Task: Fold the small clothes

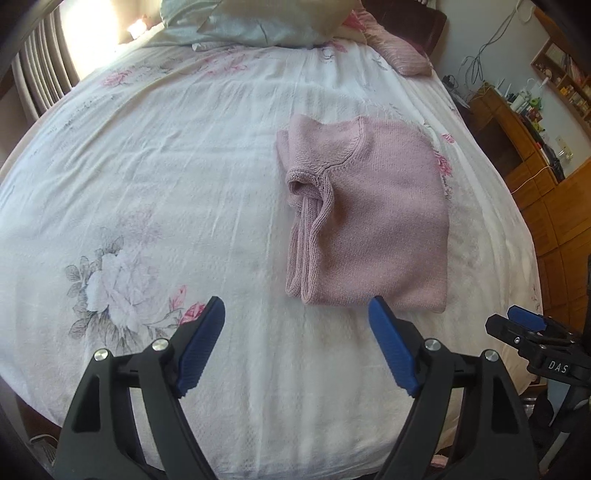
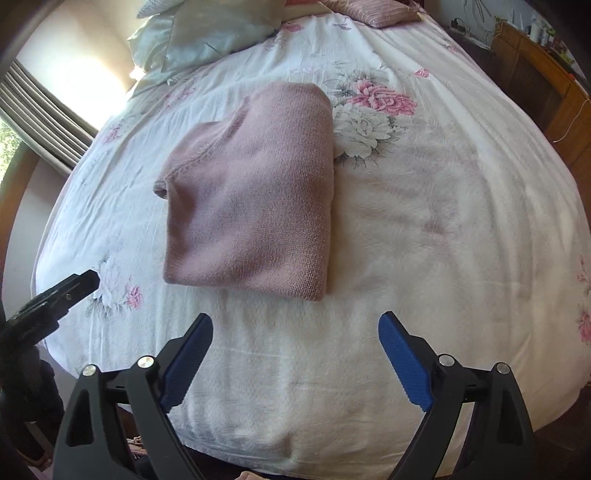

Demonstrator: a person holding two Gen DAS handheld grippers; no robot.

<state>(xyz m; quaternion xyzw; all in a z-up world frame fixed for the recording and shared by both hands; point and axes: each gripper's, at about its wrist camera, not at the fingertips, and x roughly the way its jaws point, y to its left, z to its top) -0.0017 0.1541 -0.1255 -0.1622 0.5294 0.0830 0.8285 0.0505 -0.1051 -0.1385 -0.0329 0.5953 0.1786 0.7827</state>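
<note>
Pink knit: the sweater (image 1: pixel 369 218) lies folded in a neat rectangle on the bed (image 1: pixel 166 184), flat, with nothing holding it.
Place of the sweater: just beyond the tips of the left gripper (image 1: pixel 297 317), more toward its right finger; for the right gripper (image 2: pixel 295 325) it lies ahead and toward its left finger.
Fingers: both pairs stand wide apart and hold nothing; none of them touches the knit.
Step in hand: the fold looks finished, so I judge the task is near its end.
How to do it well: if a correction is wanted, press lightly on the open left edge, where the sleeve layers (image 1: pixel 306 236) show; do not pull, because soft knit slides and the layers can open.
Containers: no basket or box is visible, so nothing is inside anything.
Other things: pillows (image 1: pixel 251 22) far beyond the fingers.
</note>
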